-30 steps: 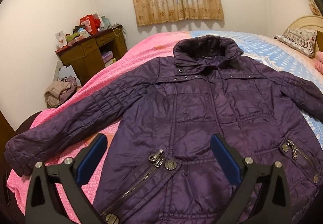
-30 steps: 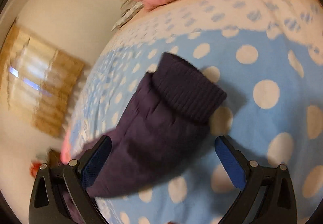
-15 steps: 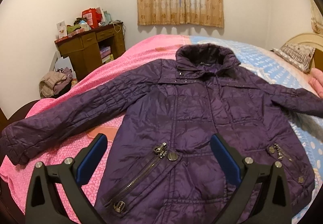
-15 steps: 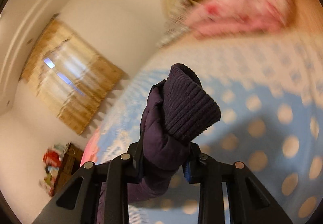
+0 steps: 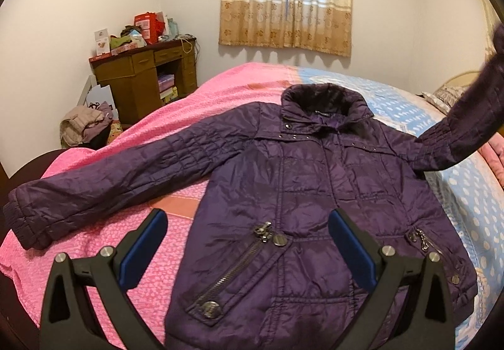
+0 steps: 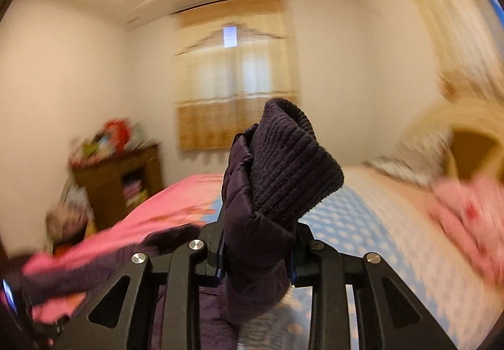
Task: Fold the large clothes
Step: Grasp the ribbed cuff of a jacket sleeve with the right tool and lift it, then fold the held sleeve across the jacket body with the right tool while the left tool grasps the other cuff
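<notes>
A purple quilted jacket lies front up on the bed, collar toward the window. Its left sleeve lies stretched out over the pink cover. My left gripper is open and empty, hovering above the jacket's hem near the zip pocket. My right gripper is shut on the jacket's right sleeve just below its ribbed cuff. That sleeve also shows in the left wrist view, lifted off the bed at the right.
The bed has a pink cover on the left and a blue dotted cover on the right. A wooden cluttered desk stands by the wall at back left, with a clothes pile on the floor. Pillows lie at the headboard.
My right gripper closed on the right sleeve near the cuff and lifted it up off the blue cover, swinging toward the window. My left gripper drew back and up a little, still open.
</notes>
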`<state>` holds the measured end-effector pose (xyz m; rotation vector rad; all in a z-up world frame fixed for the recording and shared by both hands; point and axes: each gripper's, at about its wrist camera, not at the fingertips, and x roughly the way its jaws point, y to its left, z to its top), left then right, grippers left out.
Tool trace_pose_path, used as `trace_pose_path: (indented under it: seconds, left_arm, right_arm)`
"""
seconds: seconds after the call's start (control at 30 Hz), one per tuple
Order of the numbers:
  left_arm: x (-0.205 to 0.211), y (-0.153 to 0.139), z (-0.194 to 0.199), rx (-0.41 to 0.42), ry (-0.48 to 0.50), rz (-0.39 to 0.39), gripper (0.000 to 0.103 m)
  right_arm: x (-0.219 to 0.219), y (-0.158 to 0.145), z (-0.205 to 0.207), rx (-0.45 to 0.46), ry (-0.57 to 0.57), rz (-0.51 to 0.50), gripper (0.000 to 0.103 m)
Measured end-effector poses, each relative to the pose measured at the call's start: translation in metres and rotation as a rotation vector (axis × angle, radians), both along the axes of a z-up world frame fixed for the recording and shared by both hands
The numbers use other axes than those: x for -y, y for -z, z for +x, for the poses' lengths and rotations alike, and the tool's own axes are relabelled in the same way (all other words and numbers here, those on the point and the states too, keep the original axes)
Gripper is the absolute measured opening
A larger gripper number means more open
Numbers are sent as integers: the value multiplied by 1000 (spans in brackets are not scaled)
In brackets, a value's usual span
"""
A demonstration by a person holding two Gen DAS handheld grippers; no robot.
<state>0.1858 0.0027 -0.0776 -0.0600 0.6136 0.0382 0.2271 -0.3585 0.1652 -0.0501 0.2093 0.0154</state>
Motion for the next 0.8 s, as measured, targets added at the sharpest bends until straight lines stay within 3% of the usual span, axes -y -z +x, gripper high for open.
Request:
trace_pose_path:
  seconds: [0.1, 0.2, 0.3, 0.6, 0.67, 0.73, 0.8]
  left_arm:
    - [-10, 0, -2, 8, -21, -1, 103]
    - [-21, 1, -2, 4, -44, 0, 103]
    - [-36, 4, 1, -4, -78, -1, 103]
    - [-65, 14, 5, -21, -148, 35, 103]
    - [-68, 18, 11, -40, -146, 29, 103]
    - [-70, 23, 19, -73, -108, 0, 103]
    - [-71, 27, 28, -117, -93, -18, 103]
  right_arm:
    - [-79, 9, 15, -51, -124, -154, 29]
    - [-153, 42, 35, -129, -228, -289, 29]
    - [-207, 83, 58, -209, -289, -337, 29]
    - [-252, 206, 112, -458, -379, -209, 30]
    - [-254, 222, 121, -504, -395, -162, 39]
    - [-253, 234, 119, -560, -428, -108, 59]
    - [-242, 238, 107, -575, -454, -65, 66]
